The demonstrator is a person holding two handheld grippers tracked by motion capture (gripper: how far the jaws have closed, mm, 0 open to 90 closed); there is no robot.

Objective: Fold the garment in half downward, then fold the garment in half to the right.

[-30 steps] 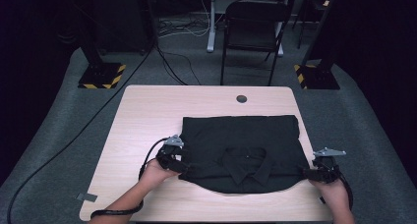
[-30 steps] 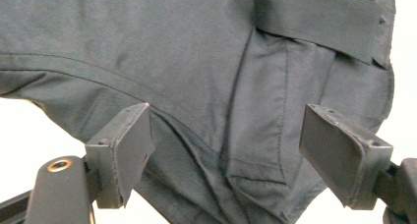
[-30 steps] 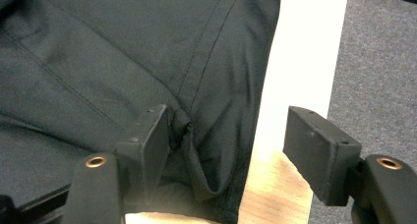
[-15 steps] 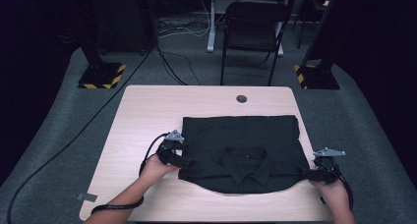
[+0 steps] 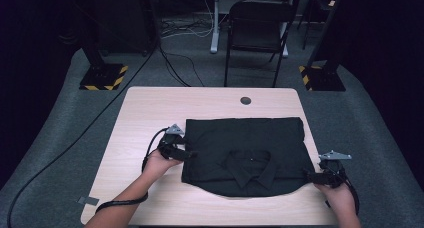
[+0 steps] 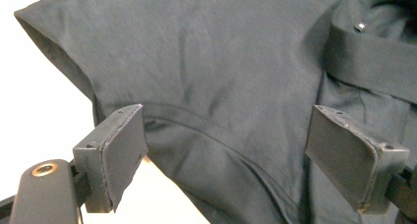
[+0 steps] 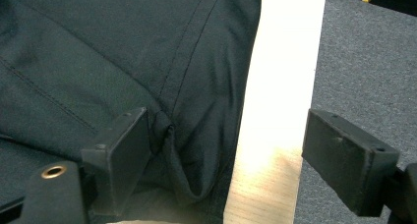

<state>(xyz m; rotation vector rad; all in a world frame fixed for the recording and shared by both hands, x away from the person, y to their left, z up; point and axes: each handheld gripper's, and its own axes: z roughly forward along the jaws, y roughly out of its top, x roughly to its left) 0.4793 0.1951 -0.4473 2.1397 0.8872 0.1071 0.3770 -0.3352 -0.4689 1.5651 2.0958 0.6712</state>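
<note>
At the near right corner of the table (image 5: 145,113), the right hand (image 5: 340,198) holds the right gripper (image 5: 314,177) at the shirt's (image 5: 245,148) right edge; its jaws have just been opening and stand wide, one jaw beside a puckered fold of the cloth (image 7: 177,160), the other out past the table's edge over the grey carpet (image 7: 364,62), neither pad pressing on anything. On the near left, the left hand (image 5: 159,164) holds the left gripper (image 5: 189,154) against the shirt's left edge; its jaws have also just been opening and stand wide apart, with a curved seam of the shirt (image 6: 211,130) running between them and no pad clamped on the cloth. The black shirt lies folded flat in the middle-right part of the table, collar (image 5: 248,165) up and toward the near side, its near hem curving close to the table's front edge. A cable (image 5: 150,145) loops from the left gripper across the wood. A strap (image 5: 120,204) hangs at the left forearm, and a bit of grey tape (image 5: 88,201) lies on the near left corner. Farther off, a round grommet (image 5: 245,100) sits near the table's far edge. Beyond the table stand a black chair (image 5: 257,33) and two striped bases (image 5: 104,78) on the carpet.
</note>
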